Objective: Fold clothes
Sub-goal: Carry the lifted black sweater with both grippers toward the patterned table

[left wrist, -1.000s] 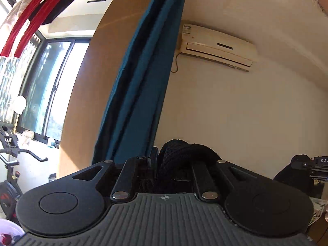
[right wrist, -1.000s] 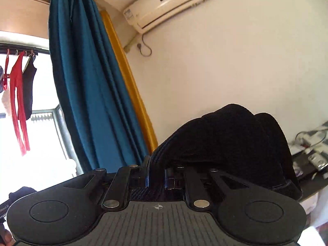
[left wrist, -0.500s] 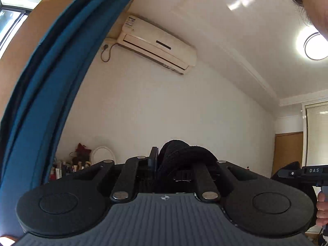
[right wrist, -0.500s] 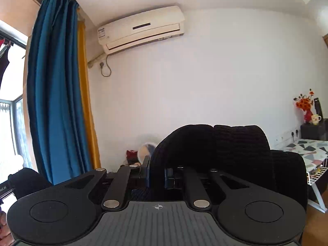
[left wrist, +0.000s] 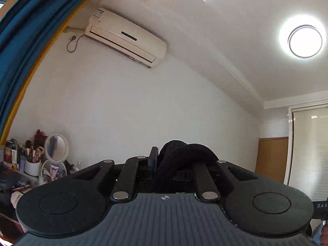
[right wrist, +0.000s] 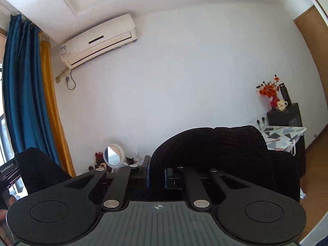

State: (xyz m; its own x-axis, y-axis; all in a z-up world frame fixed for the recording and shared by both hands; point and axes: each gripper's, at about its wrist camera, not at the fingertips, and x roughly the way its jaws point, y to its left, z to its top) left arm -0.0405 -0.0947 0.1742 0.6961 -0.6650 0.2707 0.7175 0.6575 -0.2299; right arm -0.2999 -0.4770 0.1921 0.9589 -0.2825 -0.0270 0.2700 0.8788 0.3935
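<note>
A black knitted garment (left wrist: 184,155) bulges up between the fingers of my left gripper (left wrist: 158,162), which is shut on it and raised toward the wall. In the right wrist view my right gripper (right wrist: 156,174) is shut on a thick fold of the same black knitted garment (right wrist: 215,149), which drapes over the right finger and hangs down to the right. At the left edge of that view, more of the black knit (right wrist: 39,170) hangs beside the other gripper's body. The lower part of the garment is hidden below both cameras.
A white wall with an air conditioner (left wrist: 125,37) faces both grippers. Blue and yellow curtains (right wrist: 26,94) hang on the left. A cluttered dresser with a round mirror (left wrist: 56,147) stands low left. A patterned table (right wrist: 285,135) and red flowers (right wrist: 268,90) are on the right.
Both grippers swung away from the window and curtain toward the white wall, holding the black garment all the while. The dresser and the patterned table came into view.
</note>
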